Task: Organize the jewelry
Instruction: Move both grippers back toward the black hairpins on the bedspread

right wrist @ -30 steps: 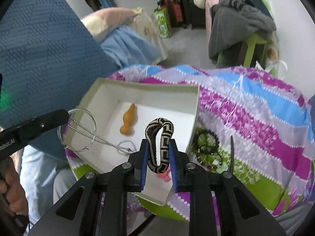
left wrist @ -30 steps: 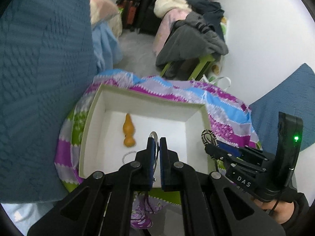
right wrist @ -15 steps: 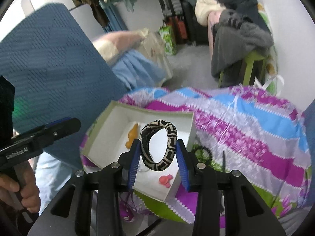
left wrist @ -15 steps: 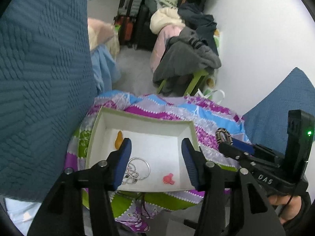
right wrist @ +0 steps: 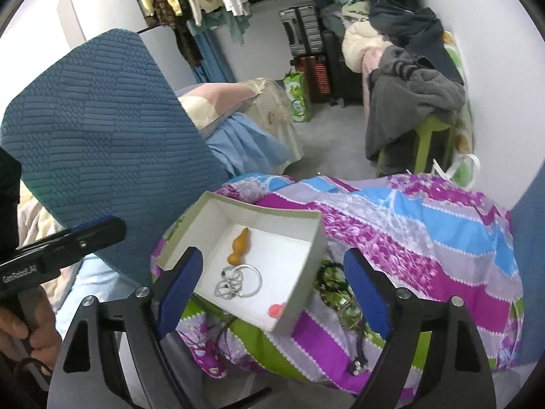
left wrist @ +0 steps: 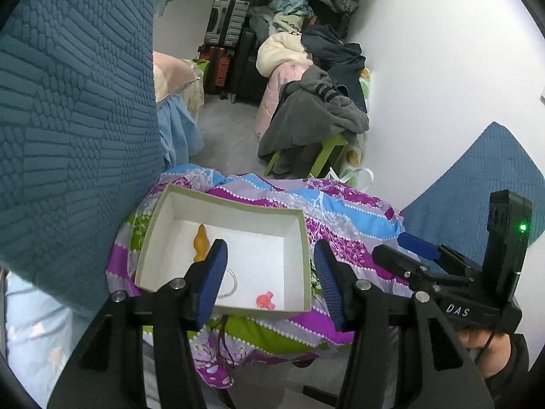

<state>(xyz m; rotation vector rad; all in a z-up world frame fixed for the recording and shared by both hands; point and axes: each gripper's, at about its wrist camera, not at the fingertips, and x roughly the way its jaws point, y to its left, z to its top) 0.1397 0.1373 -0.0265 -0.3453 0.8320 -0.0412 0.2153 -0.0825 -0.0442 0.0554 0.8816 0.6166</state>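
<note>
A white open box (left wrist: 170, 204) (right wrist: 316, 238) sits on a patterned purple cloth. In it lie an orange pendant (left wrist: 200, 242) (right wrist: 240, 245), a silver ring with chain (right wrist: 240, 281) (left wrist: 231, 281) and a small red piece (left wrist: 265, 300) (right wrist: 276, 310). My left gripper (left wrist: 269, 279) is open and empty, raised above the box. My right gripper (right wrist: 272, 293) is open and empty, also raised above it. The black and cream woven bracelet is not visible in either view. A dark beaded bracelet (right wrist: 332, 272) and a black cord (right wrist: 357, 344) lie on the cloth right of the box.
The cloth (left wrist: 340, 211) (right wrist: 425, 225) covers a small round table. A blue quilted cushion (left wrist: 68, 119) (right wrist: 102, 136) stands at the left, another (left wrist: 483, 177) at the right. A green stool with clothes (left wrist: 316, 116) (right wrist: 412, 102) stands behind. The other gripper shows in each view (left wrist: 453, 286) (right wrist: 58, 252).
My left gripper opened and dropped the silver ring with chain into the box. My right gripper opened and the woven bracelet left it. Both grippers rose and pulled back.
</note>
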